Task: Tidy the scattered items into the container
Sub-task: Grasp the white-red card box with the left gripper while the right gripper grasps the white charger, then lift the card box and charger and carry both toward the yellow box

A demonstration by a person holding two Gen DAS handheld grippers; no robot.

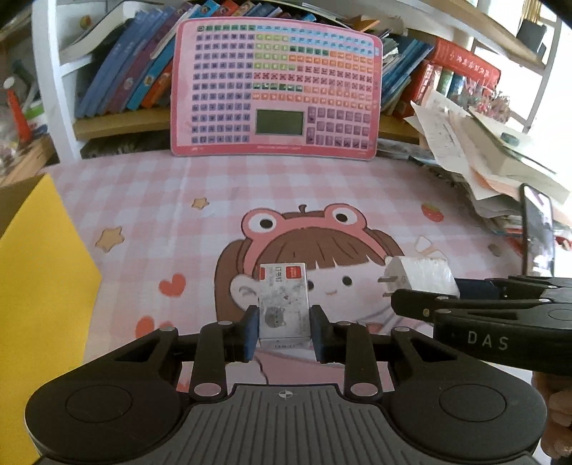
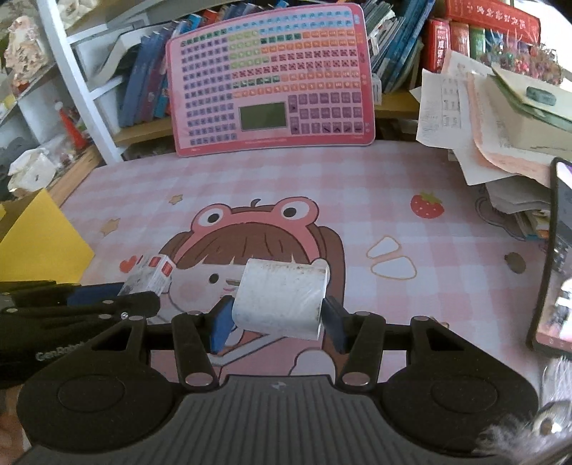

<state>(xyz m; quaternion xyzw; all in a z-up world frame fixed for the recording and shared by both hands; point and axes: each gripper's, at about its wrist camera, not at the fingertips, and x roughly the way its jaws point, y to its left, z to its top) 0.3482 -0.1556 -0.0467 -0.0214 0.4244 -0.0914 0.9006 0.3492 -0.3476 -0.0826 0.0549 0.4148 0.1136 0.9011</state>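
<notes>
The left gripper (image 1: 284, 331) is clamped on a small staple box (image 1: 282, 300); the right gripper (image 2: 277, 318) grips a white charger plug (image 2: 282, 295), both above the pink mat (image 2: 357, 200).

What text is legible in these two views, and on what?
"DAS": black body of the right hand-held gripper.
"GenRobot", cut off: black body of the left hand-held gripper.
"订书钉": small white staple box.
Pink key-grid tablet, red book spines: too blurred.
</notes>
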